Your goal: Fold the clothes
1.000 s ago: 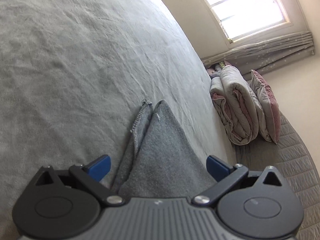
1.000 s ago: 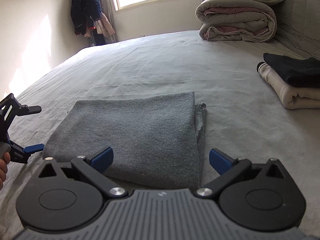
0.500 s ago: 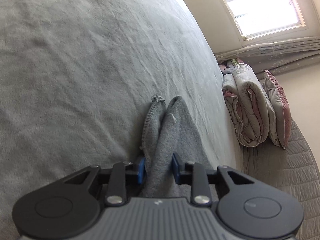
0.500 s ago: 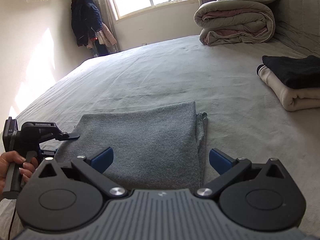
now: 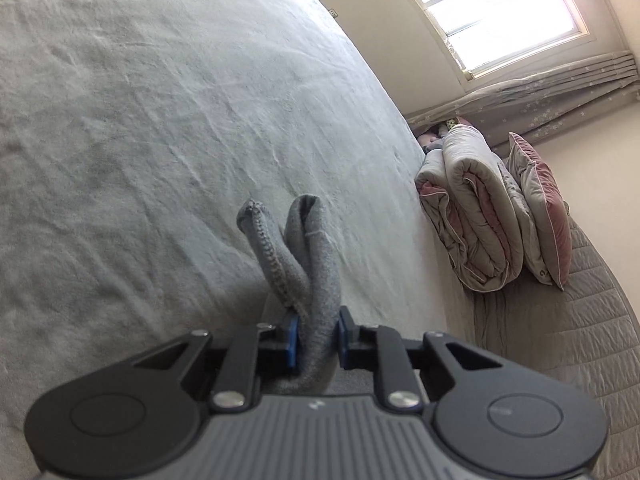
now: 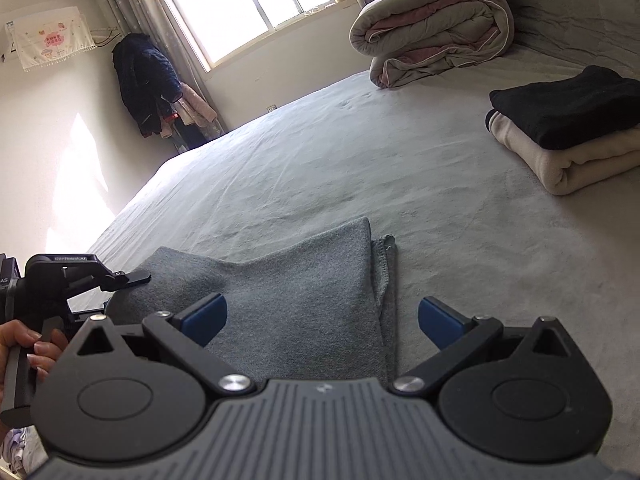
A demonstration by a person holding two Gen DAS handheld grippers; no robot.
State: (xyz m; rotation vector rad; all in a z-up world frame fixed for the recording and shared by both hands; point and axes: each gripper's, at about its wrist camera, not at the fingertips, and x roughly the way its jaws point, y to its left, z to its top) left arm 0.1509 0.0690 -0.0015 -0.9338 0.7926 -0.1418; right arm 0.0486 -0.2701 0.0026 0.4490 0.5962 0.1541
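Left wrist view: my left tongs (image 5: 316, 340) are closing on the soft, limp grey knitted garment (image 5: 308, 264)'s bunched edge; my right tongs (image 6: 322, 318) hang spread, ready for its hemmed corner.

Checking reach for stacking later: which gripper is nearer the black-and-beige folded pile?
Right. The right gripper sits open over the grey garment, pile ahead to its right; the left gripper, closing on the garment's far edge, is farther.
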